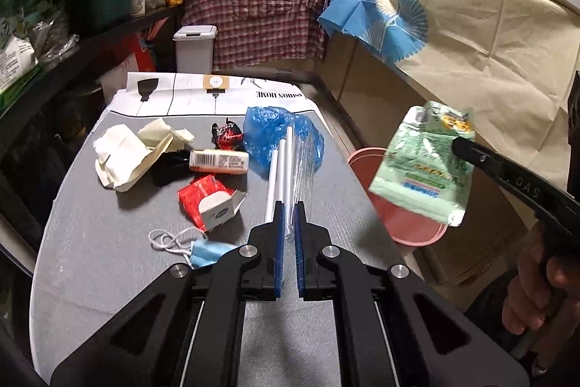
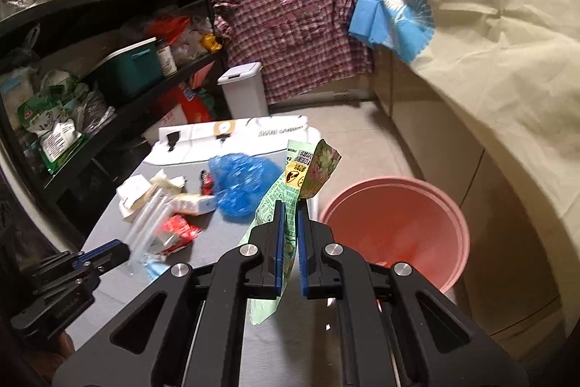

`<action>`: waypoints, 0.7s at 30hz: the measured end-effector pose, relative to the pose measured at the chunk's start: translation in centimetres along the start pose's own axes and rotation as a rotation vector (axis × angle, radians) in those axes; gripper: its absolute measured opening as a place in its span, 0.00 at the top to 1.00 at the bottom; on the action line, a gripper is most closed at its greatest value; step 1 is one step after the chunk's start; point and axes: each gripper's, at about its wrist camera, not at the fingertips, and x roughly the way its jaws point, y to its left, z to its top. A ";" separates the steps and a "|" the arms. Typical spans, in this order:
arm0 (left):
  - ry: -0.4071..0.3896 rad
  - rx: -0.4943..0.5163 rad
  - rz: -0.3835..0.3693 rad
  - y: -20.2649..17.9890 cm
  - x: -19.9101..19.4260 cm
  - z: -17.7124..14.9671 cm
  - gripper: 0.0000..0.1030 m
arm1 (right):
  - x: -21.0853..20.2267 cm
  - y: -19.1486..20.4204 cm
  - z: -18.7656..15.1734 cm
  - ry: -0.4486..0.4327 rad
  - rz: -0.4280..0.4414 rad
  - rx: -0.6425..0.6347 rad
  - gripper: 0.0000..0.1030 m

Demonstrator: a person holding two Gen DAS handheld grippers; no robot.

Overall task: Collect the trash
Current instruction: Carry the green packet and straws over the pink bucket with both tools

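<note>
Right wrist: green wrapper (image 2: 290,202) clamped between right hand-held gripper (image 2: 290,205) pads.

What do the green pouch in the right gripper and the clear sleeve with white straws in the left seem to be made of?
Green pouch: looks like printed plastic film with a foil lining, since a silvery edge shows at its lower corner.
Clear sleeve: thin glossy transparent plastic wrap; the table shows through it.
White straws: smooth matte white tubes, plastic or paper; the pictures do not settle which.

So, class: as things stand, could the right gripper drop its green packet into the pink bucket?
Probably yes. The right gripper, shut on the green packet, hangs beside the pink bucket, whose open mouth is unobstructed.
</note>
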 end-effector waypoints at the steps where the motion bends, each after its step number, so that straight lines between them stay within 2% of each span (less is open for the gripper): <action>1: -0.001 0.000 0.002 -0.1 0.1 0.1 0.95 | 0.0 -0.4 0.3 -0.003 -0.005 0.000 0.93; 12: -0.009 0.026 -0.015 -3.2 1.2 1.8 0.95 | -0.2 -6.9 2.9 -0.043 -0.137 0.008 0.93; 21: 0.006 0.052 -0.057 -6.4 3.4 2.6 0.95 | 1.2 -10.7 2.9 -0.035 -0.197 0.040 0.93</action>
